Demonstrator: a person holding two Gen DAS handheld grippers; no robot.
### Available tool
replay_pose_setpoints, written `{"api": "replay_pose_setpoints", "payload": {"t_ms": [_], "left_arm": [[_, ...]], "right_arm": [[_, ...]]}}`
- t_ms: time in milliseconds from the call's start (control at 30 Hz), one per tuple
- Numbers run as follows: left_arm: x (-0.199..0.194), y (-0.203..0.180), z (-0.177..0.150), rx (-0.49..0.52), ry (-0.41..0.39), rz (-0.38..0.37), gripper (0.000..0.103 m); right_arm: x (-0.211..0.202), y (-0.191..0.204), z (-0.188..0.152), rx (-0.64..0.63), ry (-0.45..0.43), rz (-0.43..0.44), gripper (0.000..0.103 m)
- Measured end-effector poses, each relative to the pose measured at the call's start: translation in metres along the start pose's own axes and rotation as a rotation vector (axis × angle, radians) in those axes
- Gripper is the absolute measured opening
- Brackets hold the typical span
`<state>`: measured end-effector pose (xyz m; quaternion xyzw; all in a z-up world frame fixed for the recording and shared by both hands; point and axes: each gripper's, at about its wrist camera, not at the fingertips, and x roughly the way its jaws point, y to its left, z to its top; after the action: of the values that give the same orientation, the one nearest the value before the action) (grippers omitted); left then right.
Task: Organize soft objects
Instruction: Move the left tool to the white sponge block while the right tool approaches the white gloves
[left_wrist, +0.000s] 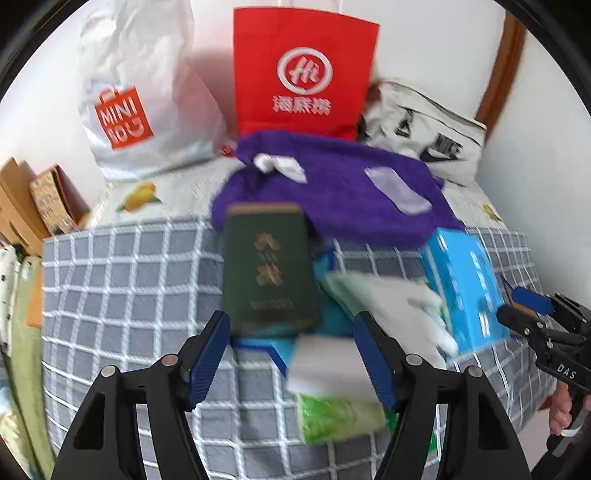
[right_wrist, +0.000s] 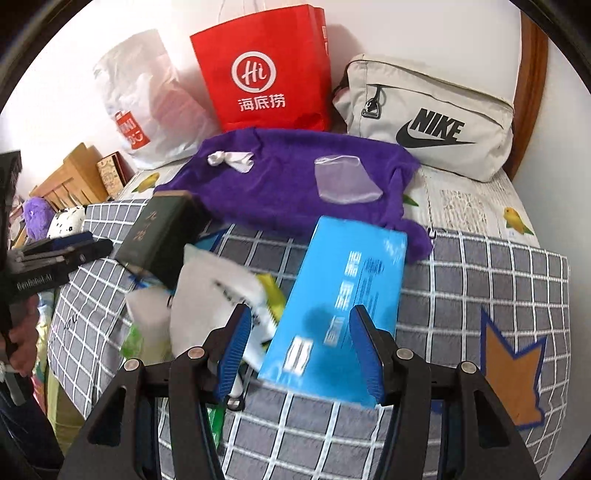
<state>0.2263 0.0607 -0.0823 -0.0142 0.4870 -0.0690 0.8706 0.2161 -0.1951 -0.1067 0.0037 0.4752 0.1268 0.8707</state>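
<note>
A purple towel (left_wrist: 332, 192) (right_wrist: 288, 177) lies spread on the bed, with a white scrap and a clear pouch on it. In front of it is a pile: a dark green book (left_wrist: 269, 266) (right_wrist: 159, 236), a light blue box (left_wrist: 465, 284) (right_wrist: 340, 295), a white glove-like cloth (left_wrist: 406, 306) (right_wrist: 214, 295), a white block (left_wrist: 321, 362) and a green packet (left_wrist: 340, 417). My left gripper (left_wrist: 291, 325) hovers open over the book's near end. My right gripper (right_wrist: 301, 317) is open above the blue box's near end, with nothing pressed between its pads.
A red paper bag (right_wrist: 262, 70), a white plastic shopping bag (left_wrist: 140, 92) and a beige Nike pouch (right_wrist: 428, 118) stand against the wall. The checked bed cover (right_wrist: 480, 295) has an orange patch. Wooden boxes (left_wrist: 22, 206) and a purple plush toy (right_wrist: 37, 214) sit at the left.
</note>
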Motion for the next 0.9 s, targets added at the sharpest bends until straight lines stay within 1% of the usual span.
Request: {"api": "replay_pose_setpoints", "payload": {"t_ms": [67, 100, 167, 333, 467, 567, 667, 700, 833, 900], "left_arm": [[0.001, -0.005, -0.011, 0.009, 0.001, -0.035, 0.069], [0.002, -0.008, -0.018, 0.013, -0.001, -0.060, 0.073], [0.003, -0.011, -0.026, 0.017, -0.004, -0.082, 0.076], [0.017, -0.014, -0.043, 0.021, 0.018, -0.085, 0.077], [0.027, -0.014, -0.045, 0.036, 0.037, -0.136, 0.077], [0.034, -0.018, -0.044, 0.060, 0.043, -0.141, 0.078], [0.039, -0.019, -0.042, 0.072, 0.047, -0.135, 0.082], [0.041, -0.020, -0.041, 0.076, 0.050, -0.125, 0.085], [0.048, -0.016, -0.040, 0.080, 0.063, -0.083, 0.086], [0.050, -0.009, -0.039, 0.054, 0.057, -0.118, 0.086]], "right_arm": [[-0.002, 0.003, -0.009, -0.005, 0.002, 0.001, 0.055], [-0.003, 0.004, -0.014, -0.008, 0.003, 0.000, 0.055], [-0.003, 0.006, -0.023, -0.013, 0.005, -0.002, 0.055], [0.001, 0.008, -0.042, -0.013, 0.020, -0.002, 0.055], [0.003, 0.006, -0.053, -0.006, 0.029, -0.010, 0.055], [0.005, 0.004, -0.057, 0.005, 0.035, -0.018, 0.055], [0.006, 0.003, -0.057, 0.015, 0.036, -0.025, 0.055], [0.006, 0.003, -0.057, 0.019, 0.034, -0.022, 0.055], [0.007, 0.006, -0.055, 0.017, 0.030, -0.014, 0.055], [0.009, 0.008, -0.054, 0.004, 0.032, -0.015, 0.055]]}}
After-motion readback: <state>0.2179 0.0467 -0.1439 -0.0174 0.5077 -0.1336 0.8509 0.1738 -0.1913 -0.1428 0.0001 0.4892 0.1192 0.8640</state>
